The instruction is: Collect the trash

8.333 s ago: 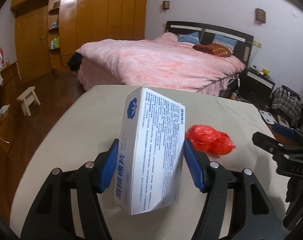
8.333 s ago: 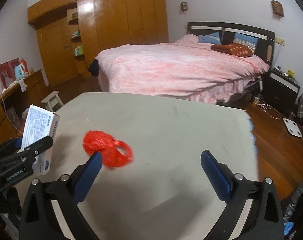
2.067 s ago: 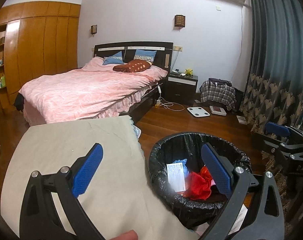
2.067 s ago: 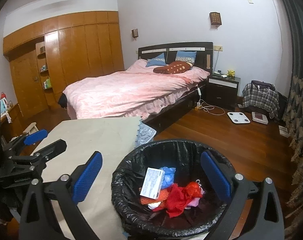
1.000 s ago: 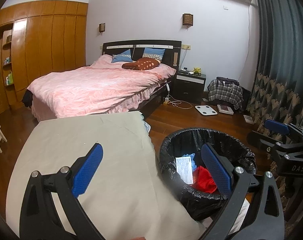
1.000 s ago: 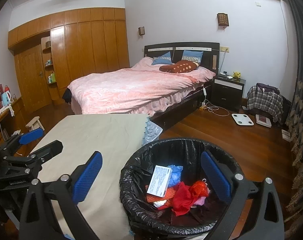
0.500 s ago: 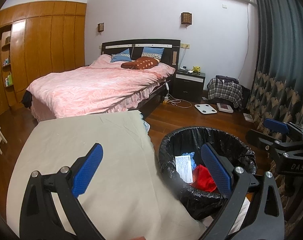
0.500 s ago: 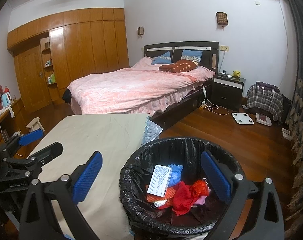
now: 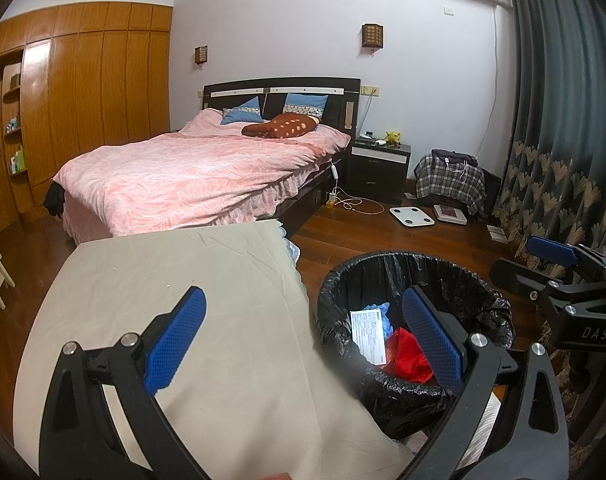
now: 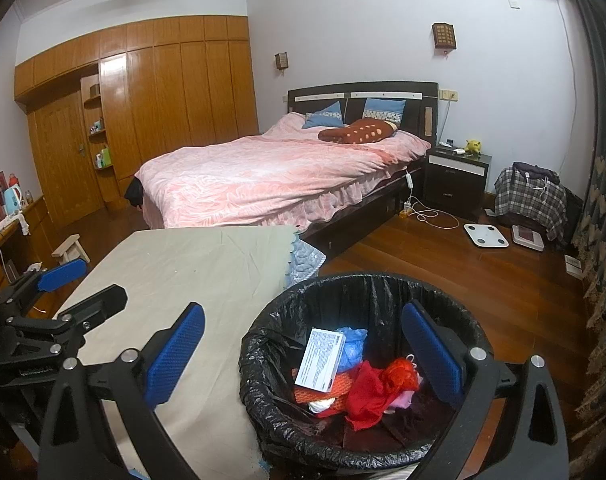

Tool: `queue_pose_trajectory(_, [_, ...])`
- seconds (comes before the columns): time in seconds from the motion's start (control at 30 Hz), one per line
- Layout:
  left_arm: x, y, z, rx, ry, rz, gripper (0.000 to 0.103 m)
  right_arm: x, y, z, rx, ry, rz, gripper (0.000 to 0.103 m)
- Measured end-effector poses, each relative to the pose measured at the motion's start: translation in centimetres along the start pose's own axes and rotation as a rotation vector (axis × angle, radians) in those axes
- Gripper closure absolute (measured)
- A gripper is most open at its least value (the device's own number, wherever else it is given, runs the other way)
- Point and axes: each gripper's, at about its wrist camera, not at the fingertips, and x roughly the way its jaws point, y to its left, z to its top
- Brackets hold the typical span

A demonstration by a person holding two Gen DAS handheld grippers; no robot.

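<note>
A bin lined with a black bag [image 10: 263,364] stands on the floor beside the table; it also shows in the left wrist view [image 9: 483,300]. Inside lie a white printed box [image 10: 319,359], a red crumpled bag [image 10: 399,376], red cloth and blue plastic. The box [image 9: 368,332] and red trash [image 9: 407,354] show in the left wrist view too. My left gripper [image 9: 303,338] is open and empty, over the table's edge next to the bin. My right gripper [image 10: 303,354] is open and empty above the bin's left rim.
A table with a beige cloth [image 9: 183,280] lies left of the bin. Behind it stand a bed with a pink cover [image 10: 271,176], a black nightstand [image 10: 457,178] and wooden wardrobes [image 10: 163,112]. A white scale [image 10: 486,235] lies on the wooden floor. Dark curtains [image 9: 563,140] hang at the right.
Since 8.3 s ago the box has left my left gripper and lies in the bin with the red bag. In the last second both grippers barely moved.
</note>
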Motion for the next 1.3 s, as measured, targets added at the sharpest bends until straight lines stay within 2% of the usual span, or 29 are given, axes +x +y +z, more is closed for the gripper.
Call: queue_pose_trajectory(1.3, [0.01, -0.23, -0.08, 0.004, 0.003, 0.0, 0.007, -0.04, -0.17, 0.11, 0.001, 0.004, 0.0, 0.006])
